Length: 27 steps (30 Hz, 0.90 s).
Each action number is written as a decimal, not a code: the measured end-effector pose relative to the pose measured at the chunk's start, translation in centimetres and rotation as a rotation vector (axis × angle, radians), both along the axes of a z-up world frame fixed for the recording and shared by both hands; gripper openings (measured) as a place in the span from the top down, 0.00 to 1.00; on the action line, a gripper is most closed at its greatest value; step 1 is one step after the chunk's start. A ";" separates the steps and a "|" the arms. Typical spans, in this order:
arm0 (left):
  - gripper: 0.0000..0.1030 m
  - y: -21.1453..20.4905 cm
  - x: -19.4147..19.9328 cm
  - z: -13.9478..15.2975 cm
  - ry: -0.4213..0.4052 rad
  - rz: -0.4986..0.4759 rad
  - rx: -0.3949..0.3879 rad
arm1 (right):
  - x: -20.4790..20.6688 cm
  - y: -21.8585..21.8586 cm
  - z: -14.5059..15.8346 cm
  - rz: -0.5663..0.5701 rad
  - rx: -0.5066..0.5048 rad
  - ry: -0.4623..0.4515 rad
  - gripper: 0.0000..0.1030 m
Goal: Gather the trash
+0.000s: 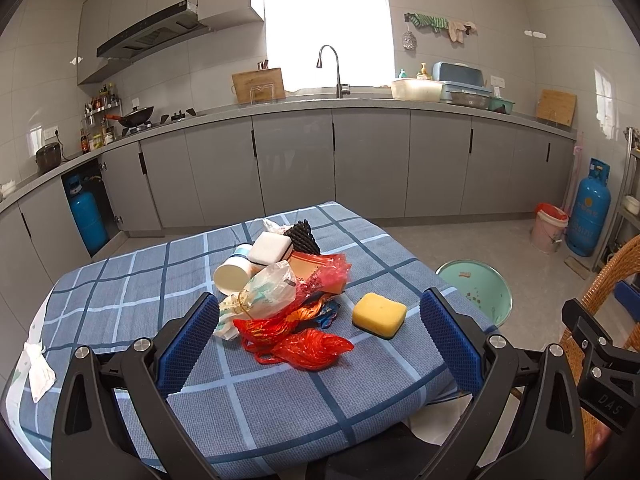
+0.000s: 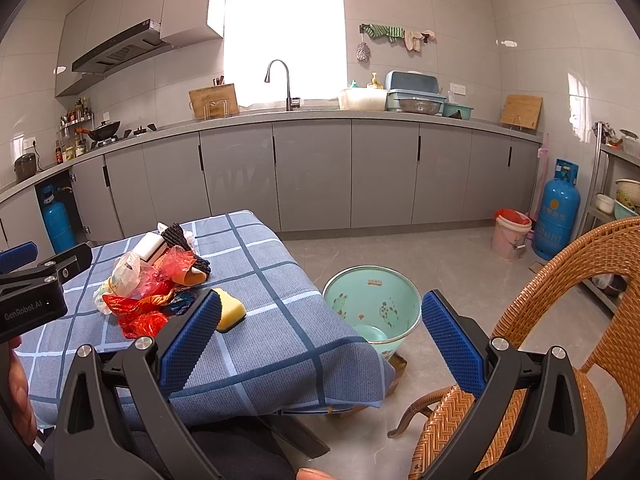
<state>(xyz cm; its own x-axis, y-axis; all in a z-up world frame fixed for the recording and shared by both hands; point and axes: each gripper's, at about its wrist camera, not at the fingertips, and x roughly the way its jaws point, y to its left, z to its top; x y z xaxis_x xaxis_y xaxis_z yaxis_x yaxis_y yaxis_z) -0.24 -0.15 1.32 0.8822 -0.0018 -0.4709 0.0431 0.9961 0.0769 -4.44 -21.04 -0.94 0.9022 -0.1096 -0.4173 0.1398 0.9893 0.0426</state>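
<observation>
A heap of trash lies mid-table on the blue checked cloth: red plastic bags, a clear bag, a white jar, a white sponge, a black mesh piece. A yellow sponge lies apart to the right. My left gripper is open, its fingers either side of the heap's near end, holding nothing. My right gripper is open over the table's right edge, its left pad beside the yellow sponge. A mint-green bin stands on the floor by the table.
A wicker chair stands at the right. A crumpled tissue lies at the table's left edge. Grey cabinets, a sink and a stove line the far wall. A pink bucket and a blue gas cylinder stand at the back right.
</observation>
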 end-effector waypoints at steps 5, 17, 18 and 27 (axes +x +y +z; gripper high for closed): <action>0.04 0.0 0.0 0.1 0.000 -0.001 -0.001 | 0.0 0.0 0.0 0.000 0.000 0.001 0.04; 0.04 0.0 0.0 0.1 0.002 0.000 -0.001 | 0.1 0.1 -0.3 0.001 0.000 0.007 0.04; 0.04 0.0 0.0 0.0 0.002 0.002 0.000 | 0.1 0.1 -0.3 0.002 0.003 0.007 0.04; 0.04 3.2 2.4 -1.9 0.053 0.080 -0.003 | 2.4 0.7 -0.7 0.029 -0.022 -0.029 0.04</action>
<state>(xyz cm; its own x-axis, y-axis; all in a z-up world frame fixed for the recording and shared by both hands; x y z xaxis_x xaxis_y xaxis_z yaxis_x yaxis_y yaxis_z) 2.19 3.03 -0.60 0.8534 0.0664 -0.5171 -0.0329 0.9967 0.0738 -1.99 -20.34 -1.62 0.9168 -0.0922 -0.3886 0.1101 0.9936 0.0240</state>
